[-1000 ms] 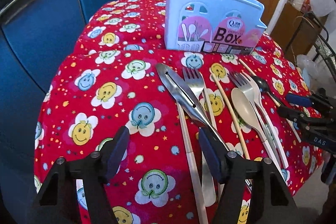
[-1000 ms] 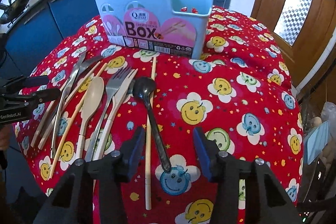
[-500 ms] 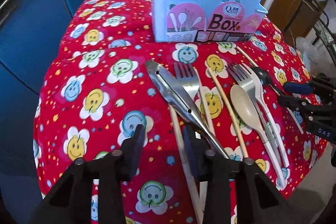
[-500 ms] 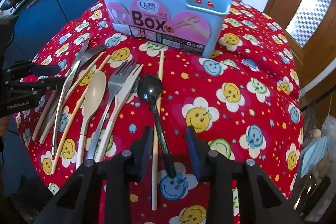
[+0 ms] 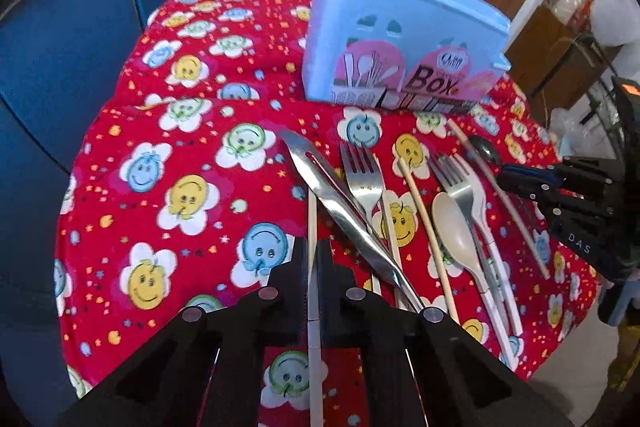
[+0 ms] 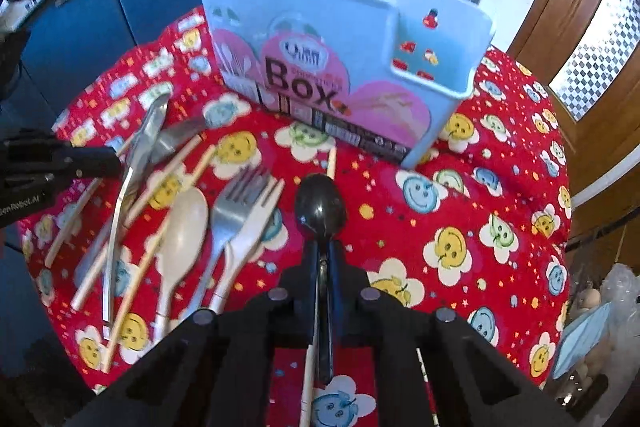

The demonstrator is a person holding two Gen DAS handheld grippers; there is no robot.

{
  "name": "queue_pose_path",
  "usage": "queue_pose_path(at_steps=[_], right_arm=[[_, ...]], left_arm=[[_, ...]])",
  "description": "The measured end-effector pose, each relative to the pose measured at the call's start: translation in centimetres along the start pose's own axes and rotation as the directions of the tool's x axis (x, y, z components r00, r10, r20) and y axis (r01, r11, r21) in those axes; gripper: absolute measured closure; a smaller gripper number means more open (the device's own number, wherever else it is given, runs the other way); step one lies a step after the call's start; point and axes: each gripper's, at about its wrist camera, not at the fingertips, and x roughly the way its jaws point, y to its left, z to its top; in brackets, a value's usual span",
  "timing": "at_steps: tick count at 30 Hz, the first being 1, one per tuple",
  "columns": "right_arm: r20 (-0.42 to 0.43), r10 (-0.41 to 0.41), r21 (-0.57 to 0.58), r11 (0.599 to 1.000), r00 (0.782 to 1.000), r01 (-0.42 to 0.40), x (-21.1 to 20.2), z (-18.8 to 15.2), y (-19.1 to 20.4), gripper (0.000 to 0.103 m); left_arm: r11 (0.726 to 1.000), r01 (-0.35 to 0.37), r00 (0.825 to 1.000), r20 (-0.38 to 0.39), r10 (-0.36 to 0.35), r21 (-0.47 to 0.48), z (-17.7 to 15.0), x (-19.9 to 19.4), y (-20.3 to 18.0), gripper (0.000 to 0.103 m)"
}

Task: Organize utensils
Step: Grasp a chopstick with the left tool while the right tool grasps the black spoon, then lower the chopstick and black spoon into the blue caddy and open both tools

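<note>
A light blue utensil box [image 5: 404,55] stands at the back of the red smiley tablecloth [image 5: 172,187]; it also shows in the right wrist view [image 6: 340,67]. My left gripper [image 5: 313,251] is shut on a pale chopstick [image 5: 312,215] at the left of the row. My right gripper [image 6: 323,251] is shut on the handle of a black spoon [image 6: 320,205]. Between them lie a steel knife [image 5: 336,203], a steel fork [image 5: 362,175], a beige spoon [image 5: 456,223], another fork [image 5: 456,179] and more chopsticks [image 5: 424,211].
Blue cabinets [image 5: 72,27] stand behind and left of the table. A wooden door [image 6: 592,27] is at the right. The cloth drops off at the near edge [image 5: 560,347]. The right gripper shows at the right of the left wrist view [image 5: 520,181].
Both grippers have moved forward and shut: the left on the pale chopstick, the right on the black spoon's handle. The box looks nearer in both views.
</note>
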Motion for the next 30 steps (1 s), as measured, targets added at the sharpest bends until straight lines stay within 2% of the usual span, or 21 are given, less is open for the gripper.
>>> queue_pose_path(at_steps=[7, 10, 14, 24, 27, 30], right_arm=[[0.118, 0.053, 0.082, 0.995, 0.992, -0.062, -2.4, -0.5, -1.0, 0.095], [0.194, 0.071, 0.115, 0.989, 0.978, -0.095, -3.6, -0.8, -1.4, 0.096], [0.307, 0.094, 0.154, 0.977, 0.947, -0.147, -5.5, -1.1, -1.9, 0.095], [0.55, 0.048, 0.21, 0.958, 0.834, -0.194, -8.2, 0.5, -4.1, 0.095], [0.59, 0.042, 0.221, 0.952, 0.806, -0.211, -8.2, 1.4, -4.8, 0.095], [0.613, 0.04, 0.227, 0.948, 0.789, -0.224, -7.9, 2.4, -5.3, 0.095]], left_arm=[[1.0, 0.021, 0.992, 0.123, -0.023, 0.012, 0.3, -3.8, -0.2, 0.099], [0.999, 0.032, 0.983, 0.182, -0.033, 0.009, 0.9, -5.4, -0.5, 0.099], [0.999, 0.043, 0.961, 0.274, -0.044, 0.01, 1.5, -7.2, -1.0, 0.099], [0.997, 0.079, 0.877, 0.474, -0.074, 0.009, 6.0, -8.9, -2.5, 0.099], [0.997, 0.079, 0.841, 0.536, -0.069, 0.004, 8.0, -8.9, -3.0, 0.099], [0.997, 0.076, 0.806, 0.589, -0.062, 0.001, 10.0, -9.0, -3.4, 0.099]])
